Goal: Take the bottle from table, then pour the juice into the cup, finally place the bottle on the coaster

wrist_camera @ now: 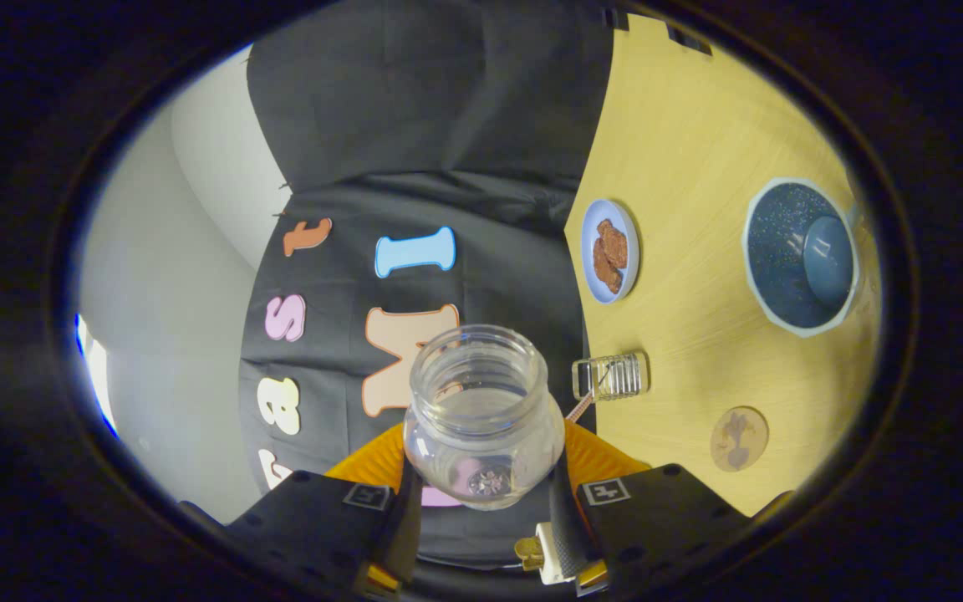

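- Wooden table (699,150) appears rolled sideways, so the gripper (486,502) is turned hard over.
- Clear bottle (481,418), cap off, is clamped between both fingers, mouth pointing ahead, clear of the table.
- Glass cup (611,376) lies just beside the bottle.
- Round coaster (739,438) is near it.
- Beyond: biscuit plate (609,251), blue bowl (799,255).
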